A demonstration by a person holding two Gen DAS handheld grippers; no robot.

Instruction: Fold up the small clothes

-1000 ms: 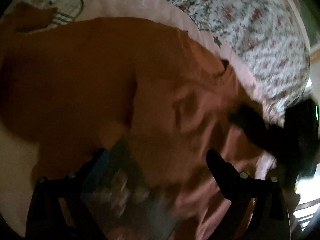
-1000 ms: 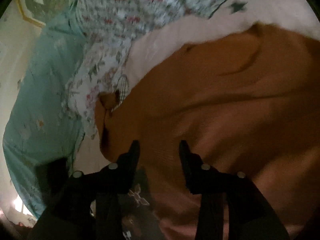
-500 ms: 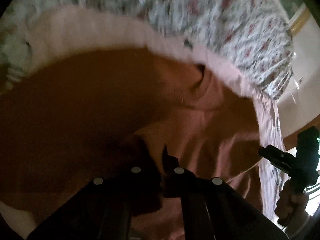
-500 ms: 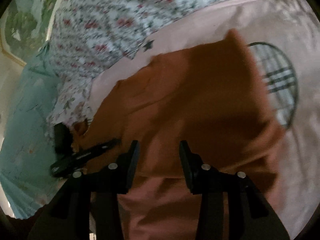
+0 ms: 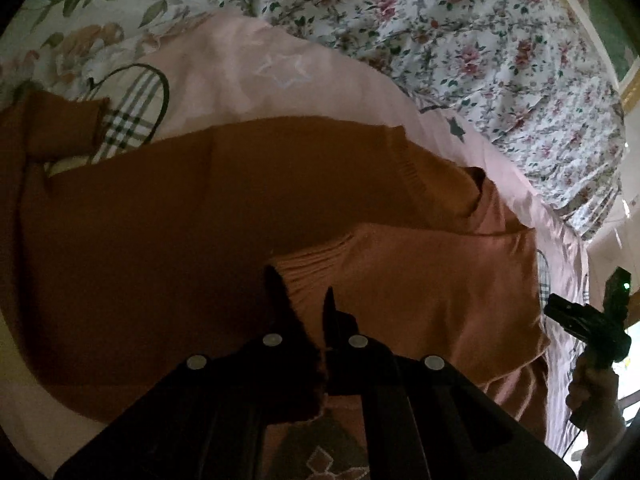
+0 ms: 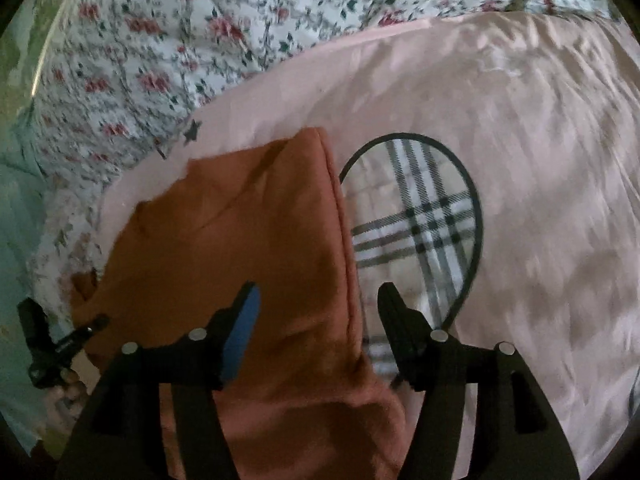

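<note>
While the big flowery bedspread covers the bed at the back, a pink blanket lies on top of it. It has a round check patch with a dark ring around it, a white star outline and a small dark star.

An orange-brown sweater lies spread out on the pink blanket. It is the thing to fold. In the left wrist view it fills the middle, and one sleeve reaches out to the left and rests on the check patch. Its other sleeve is folded in over the body of the sweater, and the ribbed cuff points to the left.

That left claw is pinched nearly closed, and the cuff end of this sleeve sits between its two dark fingers. It is holding the sleeve.

In the right wrist view the right claw is spread wide. It hangs over the edge of the sweater, with one finger over the orange cloth and the other over the check patch. A blue pad shows on the inner side of its left finger. Nothing is held between them.
</note>
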